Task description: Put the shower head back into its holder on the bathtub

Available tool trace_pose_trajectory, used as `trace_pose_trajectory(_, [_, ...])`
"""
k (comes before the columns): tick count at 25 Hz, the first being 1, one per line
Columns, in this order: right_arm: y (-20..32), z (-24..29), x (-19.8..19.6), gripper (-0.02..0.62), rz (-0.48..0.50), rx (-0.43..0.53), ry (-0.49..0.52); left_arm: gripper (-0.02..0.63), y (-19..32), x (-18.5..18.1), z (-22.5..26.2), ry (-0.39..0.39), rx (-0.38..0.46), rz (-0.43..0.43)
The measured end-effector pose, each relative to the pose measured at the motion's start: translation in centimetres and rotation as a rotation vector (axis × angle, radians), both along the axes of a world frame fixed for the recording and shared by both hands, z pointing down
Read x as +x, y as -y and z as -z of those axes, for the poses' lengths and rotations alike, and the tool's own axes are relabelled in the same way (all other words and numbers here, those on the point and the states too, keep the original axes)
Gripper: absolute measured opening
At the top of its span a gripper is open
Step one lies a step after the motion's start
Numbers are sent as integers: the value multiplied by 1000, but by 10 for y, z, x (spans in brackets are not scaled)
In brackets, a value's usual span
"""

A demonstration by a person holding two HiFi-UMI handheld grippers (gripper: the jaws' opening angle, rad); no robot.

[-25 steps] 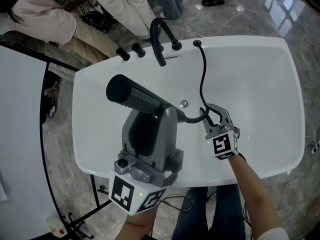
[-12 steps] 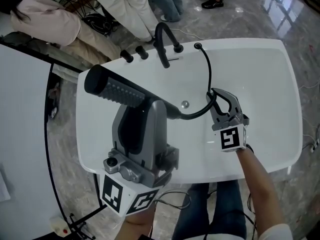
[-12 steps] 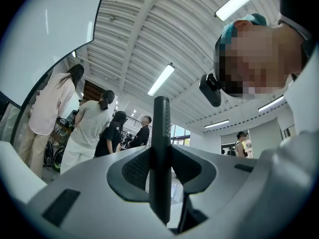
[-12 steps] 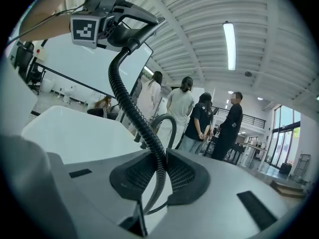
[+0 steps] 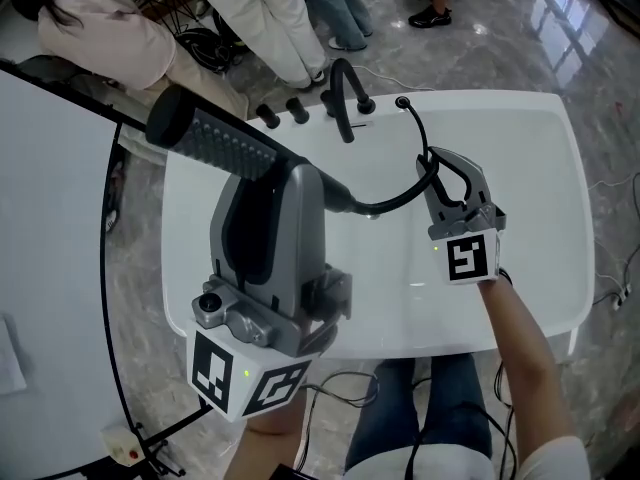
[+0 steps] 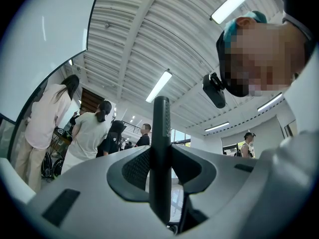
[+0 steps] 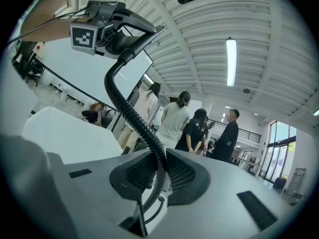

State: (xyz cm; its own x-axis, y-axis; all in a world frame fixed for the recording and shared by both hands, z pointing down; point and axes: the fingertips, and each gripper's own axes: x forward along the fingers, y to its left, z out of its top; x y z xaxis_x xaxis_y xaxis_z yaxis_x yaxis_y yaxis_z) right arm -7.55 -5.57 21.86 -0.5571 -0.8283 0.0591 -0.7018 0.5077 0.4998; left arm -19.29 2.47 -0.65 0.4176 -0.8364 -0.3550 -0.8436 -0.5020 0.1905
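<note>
2 grippers hold a shower head (image 5: pixel 205 138) above a white bathtub (image 5: pixel 560 268)

The left gripper (image 5: pixel 296 180) is clenched on the black shower head's handle. The head is in the air over the left end of the bathtub, tilted up toward the left. The right gripper (image 5: pixel 441 164) clamps the ribbed black hose (image 5: pixel 392 203). The hose runs back to a small black fitting (image 5: pixel 403 102) on the tub's far rim, just beside the curved black faucet (image 5: pixel 345 88).

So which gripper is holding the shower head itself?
The left gripper: its jaws clamp the black shower head, while the right gripper grips only the hose.
</note>
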Motion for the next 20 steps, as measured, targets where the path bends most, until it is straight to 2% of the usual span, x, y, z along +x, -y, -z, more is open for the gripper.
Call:
trace_pose_trajectory(9, [16,26,-3,66,-2,27,-18,127,10,-3,20,9,10,-10])
trace_pose_trajectory(20, [32,47,1,66,-2,52,-36,126,28,-1,26,12,-18,-16])
